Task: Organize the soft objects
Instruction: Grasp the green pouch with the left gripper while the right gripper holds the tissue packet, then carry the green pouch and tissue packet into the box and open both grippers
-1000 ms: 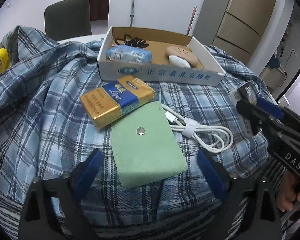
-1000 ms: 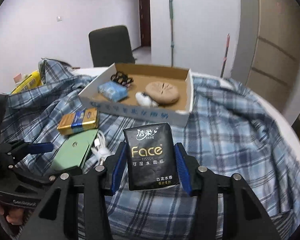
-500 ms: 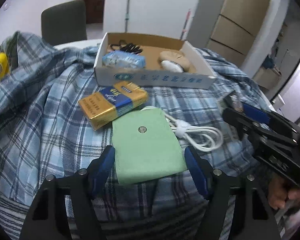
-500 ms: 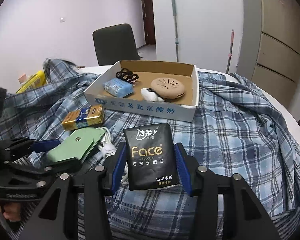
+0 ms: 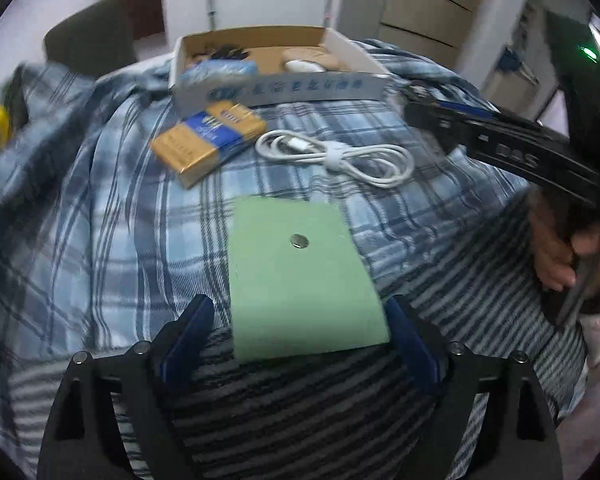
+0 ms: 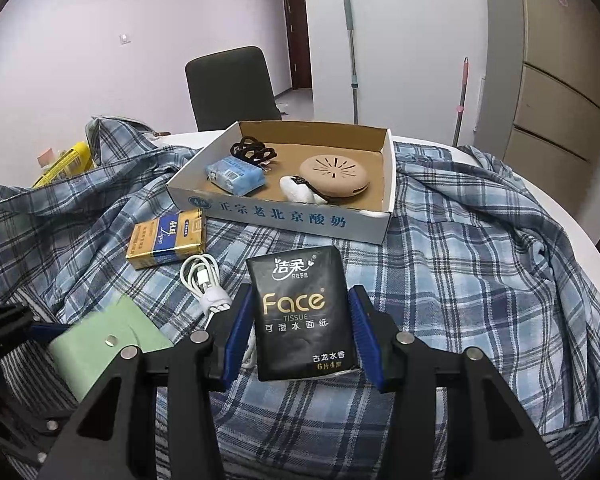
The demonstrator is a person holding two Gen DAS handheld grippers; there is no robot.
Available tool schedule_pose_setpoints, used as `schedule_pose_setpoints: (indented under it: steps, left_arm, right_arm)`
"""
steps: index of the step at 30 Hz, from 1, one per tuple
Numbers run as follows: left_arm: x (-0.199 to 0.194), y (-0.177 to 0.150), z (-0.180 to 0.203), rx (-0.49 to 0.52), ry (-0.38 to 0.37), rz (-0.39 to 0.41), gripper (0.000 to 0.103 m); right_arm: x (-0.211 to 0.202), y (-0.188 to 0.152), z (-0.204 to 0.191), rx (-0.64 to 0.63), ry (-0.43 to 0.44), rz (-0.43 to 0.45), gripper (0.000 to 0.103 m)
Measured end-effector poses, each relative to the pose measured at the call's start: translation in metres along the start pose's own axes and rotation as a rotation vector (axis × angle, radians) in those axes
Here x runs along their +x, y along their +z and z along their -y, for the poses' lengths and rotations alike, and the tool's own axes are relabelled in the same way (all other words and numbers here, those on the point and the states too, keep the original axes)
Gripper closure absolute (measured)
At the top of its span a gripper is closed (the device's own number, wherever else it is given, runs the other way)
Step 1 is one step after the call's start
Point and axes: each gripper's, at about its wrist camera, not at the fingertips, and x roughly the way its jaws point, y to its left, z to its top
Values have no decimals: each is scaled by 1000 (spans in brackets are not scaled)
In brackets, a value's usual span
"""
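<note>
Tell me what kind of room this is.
Probably a sparsely furnished room in a home or office: a round white table draped with a plaid shirt, a dark chair, mops against the wall, beige cabinets.

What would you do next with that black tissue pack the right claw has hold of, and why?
Probably carry it forward and set it in the cardboard box. The right gripper is clamped on the black tissue pack, other small items already lie in the box, and bare floor shows at its back. The left gripper, jaws opening around the green pouch, stands aside.
</note>
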Motion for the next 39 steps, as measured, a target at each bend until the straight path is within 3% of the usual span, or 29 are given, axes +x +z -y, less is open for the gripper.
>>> schedule_pose_setpoints:
  steps: [4, 7, 11, 13, 15, 20, 25, 31, 35, 39]
  left_arm:
    - [2, 3, 2, -69, 62, 34, 14]
    - [9, 6, 9, -46, 103, 22, 14]
    - [15, 9, 2, -80, 79, 17, 14]
    - [13, 9, 1, -83, 60, 43, 32]
    - [11, 8, 6, -53, 60, 67, 32]
    - [-11, 1, 18, 4, 71, 221, 32]
    - [-38, -6, 19, -6, 89, 396, 32]
    - [-81, -21, 24, 5, 206, 696, 32]
    - [-92, -26, 22, -18, 238, 772, 32]
    - [-95, -27, 25, -5, 254, 791, 32]
  right_arm:
    - [1, 0, 0, 2, 5, -5, 56]
    - [1, -1, 0, 2, 9, -5, 56]
    - [0, -1, 0, -1, 11, -3, 56]
    - [-1, -1, 0, -2, 12, -1, 56]
    - [-1, -1, 0, -3, 12, -1, 56]
    - [-6, -3, -9, -43, -9, 37, 56]
    - [-27, -5, -19, -80, -17, 167, 56]
    - [-55, -9, -28, -98, -46, 342, 56]
    - [-64, -10, -29, -91, -71, 406, 55]
    - [-67, -9, -27, -80, -75, 418, 55]
